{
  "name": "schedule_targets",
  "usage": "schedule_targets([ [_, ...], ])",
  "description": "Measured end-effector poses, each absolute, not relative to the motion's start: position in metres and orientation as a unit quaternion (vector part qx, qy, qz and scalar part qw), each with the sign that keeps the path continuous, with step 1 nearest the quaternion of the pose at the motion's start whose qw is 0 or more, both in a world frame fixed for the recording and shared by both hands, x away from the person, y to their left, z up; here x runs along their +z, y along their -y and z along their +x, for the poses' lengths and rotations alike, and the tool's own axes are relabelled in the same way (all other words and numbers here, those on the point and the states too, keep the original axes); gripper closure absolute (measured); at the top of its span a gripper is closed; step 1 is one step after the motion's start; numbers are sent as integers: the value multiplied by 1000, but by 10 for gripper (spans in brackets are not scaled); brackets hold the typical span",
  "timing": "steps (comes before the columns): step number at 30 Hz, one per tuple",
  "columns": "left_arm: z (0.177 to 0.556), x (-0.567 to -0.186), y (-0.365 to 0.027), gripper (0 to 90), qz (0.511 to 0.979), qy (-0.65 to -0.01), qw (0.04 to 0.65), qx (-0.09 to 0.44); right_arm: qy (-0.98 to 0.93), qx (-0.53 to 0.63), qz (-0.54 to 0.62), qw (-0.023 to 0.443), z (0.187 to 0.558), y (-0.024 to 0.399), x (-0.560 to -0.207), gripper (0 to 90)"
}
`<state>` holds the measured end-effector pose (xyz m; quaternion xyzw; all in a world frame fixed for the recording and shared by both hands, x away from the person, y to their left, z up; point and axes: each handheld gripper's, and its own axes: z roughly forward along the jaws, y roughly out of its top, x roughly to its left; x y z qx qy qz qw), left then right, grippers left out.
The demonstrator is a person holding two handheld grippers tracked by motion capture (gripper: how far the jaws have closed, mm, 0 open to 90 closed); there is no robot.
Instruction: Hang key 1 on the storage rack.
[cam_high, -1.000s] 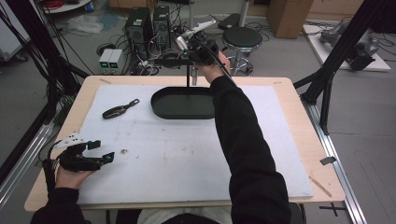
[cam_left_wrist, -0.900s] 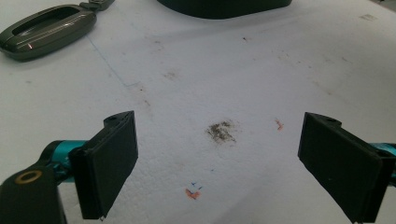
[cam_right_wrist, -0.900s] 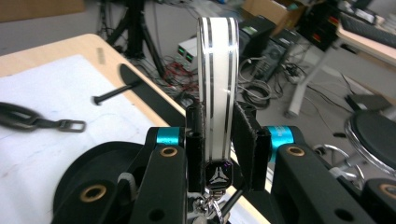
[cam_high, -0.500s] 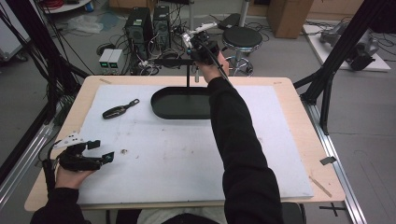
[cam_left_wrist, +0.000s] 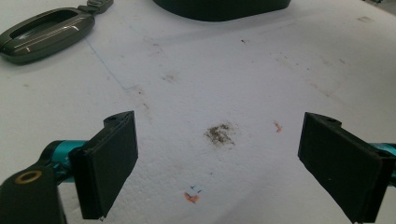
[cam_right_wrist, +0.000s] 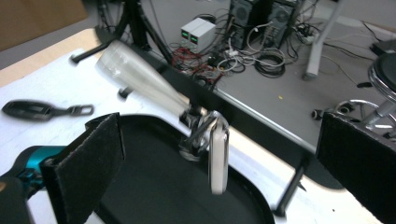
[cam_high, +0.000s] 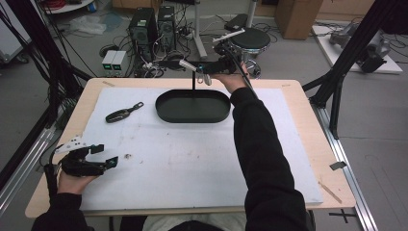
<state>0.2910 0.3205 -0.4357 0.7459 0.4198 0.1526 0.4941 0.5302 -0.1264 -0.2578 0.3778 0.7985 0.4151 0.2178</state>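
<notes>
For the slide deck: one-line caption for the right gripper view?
Open right claw behind a silver key ring hanging over the black oval tray.

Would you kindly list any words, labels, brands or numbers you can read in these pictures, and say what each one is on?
No text can be read.
Key fob: no brand or lettering shows.
White mat: small blue and orange marks, no words or numbers.
Two pale boxes on the floor: green front panels, too small and blurred to read.
Tray: plain black.
</notes>
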Motion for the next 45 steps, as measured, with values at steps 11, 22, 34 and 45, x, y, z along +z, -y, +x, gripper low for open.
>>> schedule_targets([
  [11,291,-436,-320,125,748,-419,492,152,-801,434,357,207,498,150,-272,8],
  [22,291,-436,-320,125,748,-419,491,152,-805,434,343,212,476,163,-286,8],
  [34,291,-436,-320,125,749,-418,490,153,-804,438,342,211,451,186,-304,8],
  [45,290,-436,-319,125,752,-418,487,153,-796,446,353,206,431,209,-320,7],
])
